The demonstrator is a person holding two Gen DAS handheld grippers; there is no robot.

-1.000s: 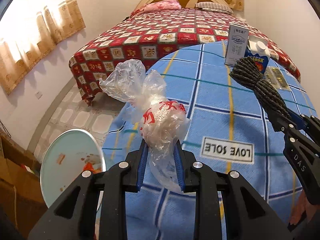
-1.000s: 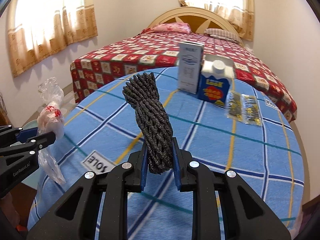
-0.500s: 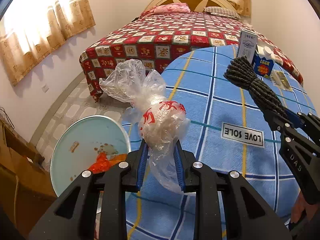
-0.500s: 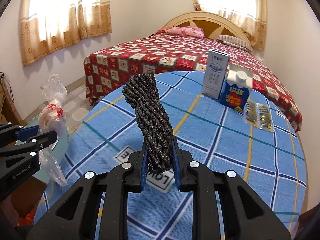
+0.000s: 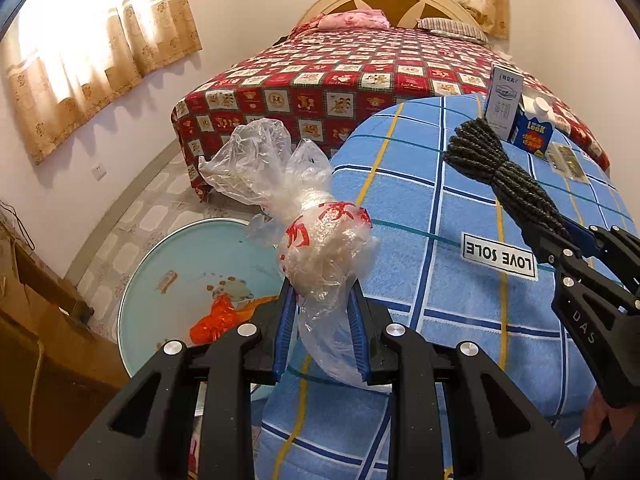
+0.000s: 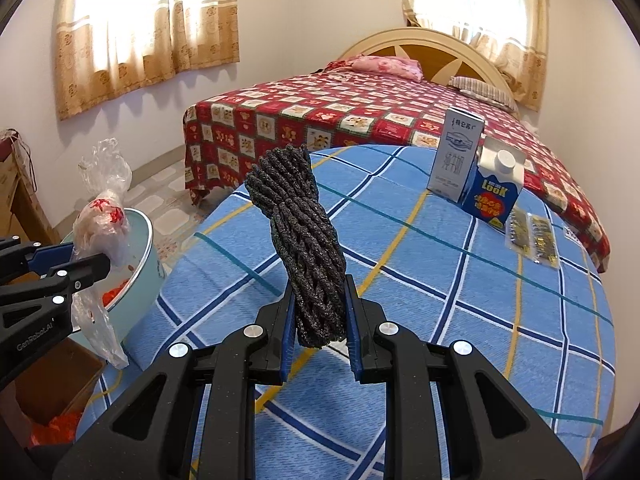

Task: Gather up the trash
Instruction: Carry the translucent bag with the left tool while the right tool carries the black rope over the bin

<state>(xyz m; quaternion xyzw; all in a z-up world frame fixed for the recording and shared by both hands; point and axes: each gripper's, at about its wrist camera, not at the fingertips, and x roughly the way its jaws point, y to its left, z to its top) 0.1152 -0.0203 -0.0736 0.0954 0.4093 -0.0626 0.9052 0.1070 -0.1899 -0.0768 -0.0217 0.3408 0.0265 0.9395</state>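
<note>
While both tongs slid left off the counter (image 6: pixel 440 280), left tongs (image 5: pixel 320 332) stayed clamped on the bag (image 5: pixel 324 256), right tongs (image 6: pixel 318 320) on the rope (image 6: pixel 300 232), bin (image 5: pixel 160 264) now nearer, so dumping looks close.

each view looks forward and downward along its own hand-held gripper, close above the blue checked tabletop (image 5: pixel 460 208), facing the bed (image 6: pixel 360 112) at the far wall. the left view sits further left, over the pale basin (image 5: pixel 180 248). both share the tabletop, the bed, the basin and the other hand-held gripper at one edge.
</note>
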